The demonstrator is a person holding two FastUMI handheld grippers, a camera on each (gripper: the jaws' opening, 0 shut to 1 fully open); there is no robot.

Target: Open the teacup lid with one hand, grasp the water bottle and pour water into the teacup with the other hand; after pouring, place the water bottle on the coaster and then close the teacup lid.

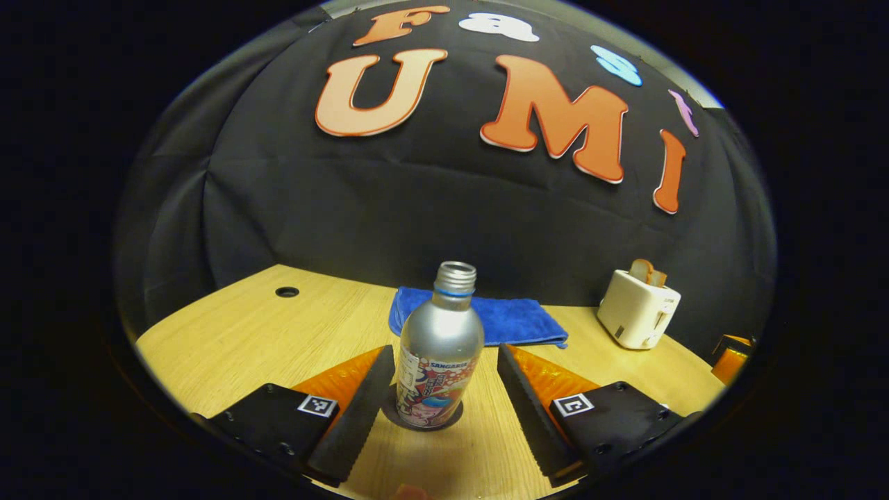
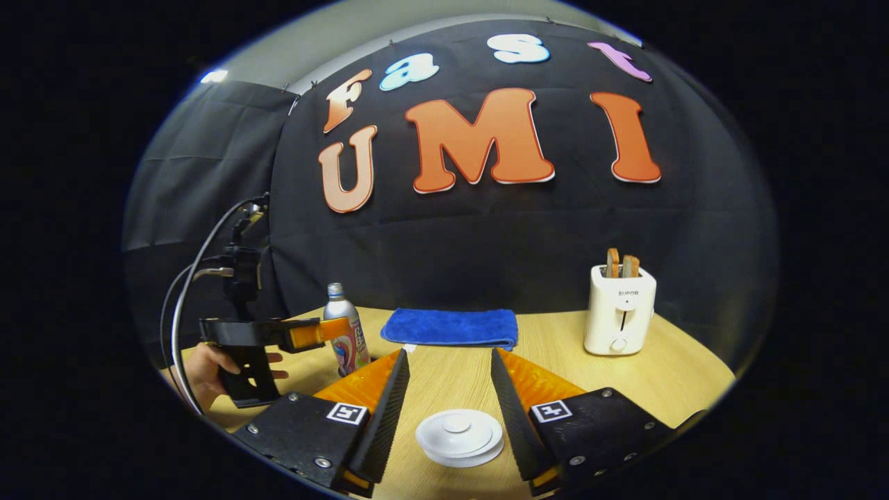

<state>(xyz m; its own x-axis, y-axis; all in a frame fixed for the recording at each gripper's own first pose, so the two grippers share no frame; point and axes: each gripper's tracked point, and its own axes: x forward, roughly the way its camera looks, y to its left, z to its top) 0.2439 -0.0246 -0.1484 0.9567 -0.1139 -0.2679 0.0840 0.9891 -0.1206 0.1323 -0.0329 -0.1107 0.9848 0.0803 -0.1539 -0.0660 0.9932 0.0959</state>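
My left claw stands open, its two fingers spread wide to either side of the water bottle and touching neither flank of it. The bottle stands upright between those fingers on a dark round coaster, its mouth uncapped. Beyond the bottle, farther out on the desk, a blue cloth lies folded flat against the foot of the booth wall. Off to the right of my left claw and well apart from it stands a white toaster with bread sticking up from its slot.

My right claw is open too, hovering over the white teacup lid, which lies between its fingers without touching them. I cannot tell whether the lid is sitting on the cup, since I look down on it from above. Ahead of this claw lies the same blue cloth, and to the right of it the toaster with two slices upright in it. Far to the left of my right claw I see my other claw held by my hand, with cables looping up behind it and its fingers level with the lower part of the bottle.
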